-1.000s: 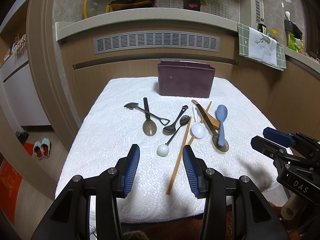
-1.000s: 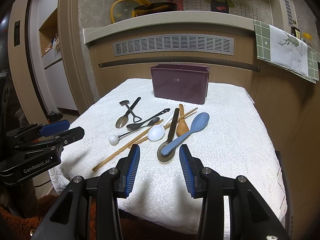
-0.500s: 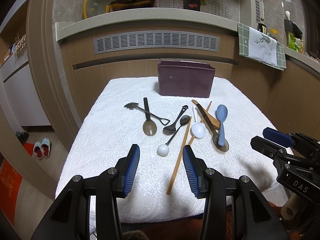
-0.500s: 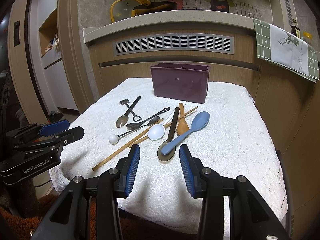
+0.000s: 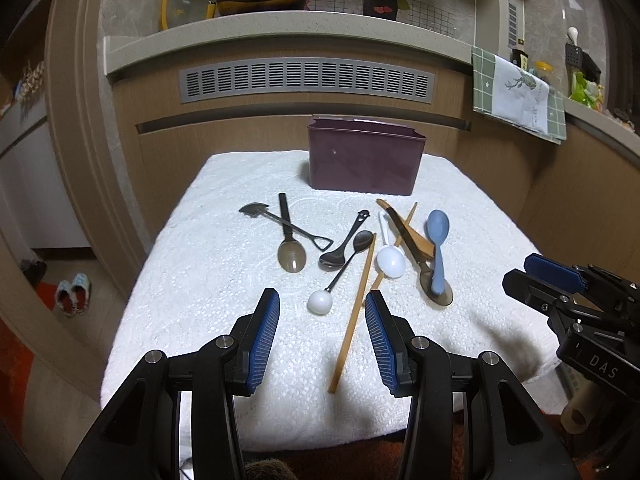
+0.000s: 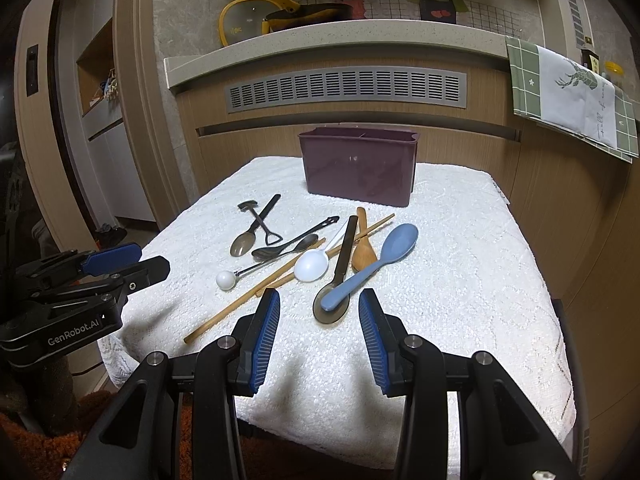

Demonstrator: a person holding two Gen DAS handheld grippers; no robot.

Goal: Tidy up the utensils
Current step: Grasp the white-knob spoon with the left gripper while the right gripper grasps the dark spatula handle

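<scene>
"GenRobot.AI"-marked left gripper (image 6: 124, 264) and "DAS"-marked right gripper (image 6: 316, 316) hovered wide-jawed, empty, over white textured cloth (image 6: 460, 264); scattered metal, wooden, plastic utensils (image 6: 320, 256) lay centre, rectangular maroon plastic caddy (image 6: 358, 168) at 12 o'clock.

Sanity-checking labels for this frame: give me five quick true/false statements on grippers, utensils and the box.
1. Both grippers are open and hold nothing. True: the left gripper and the right gripper each show a wide gap between the pads.
2. The blue spoon lies across the dark spoon. True: its handle end rests on that spoon's bowl.
3. The purple box sits at the near edge of the towel. False: it stands at the far side, behind the utensils.
4. The utensils are already in the box. False: they all lie on the white towel.
5. The white spoon is clamped by the left gripper. False: it lies on the towel, untouched.
</scene>
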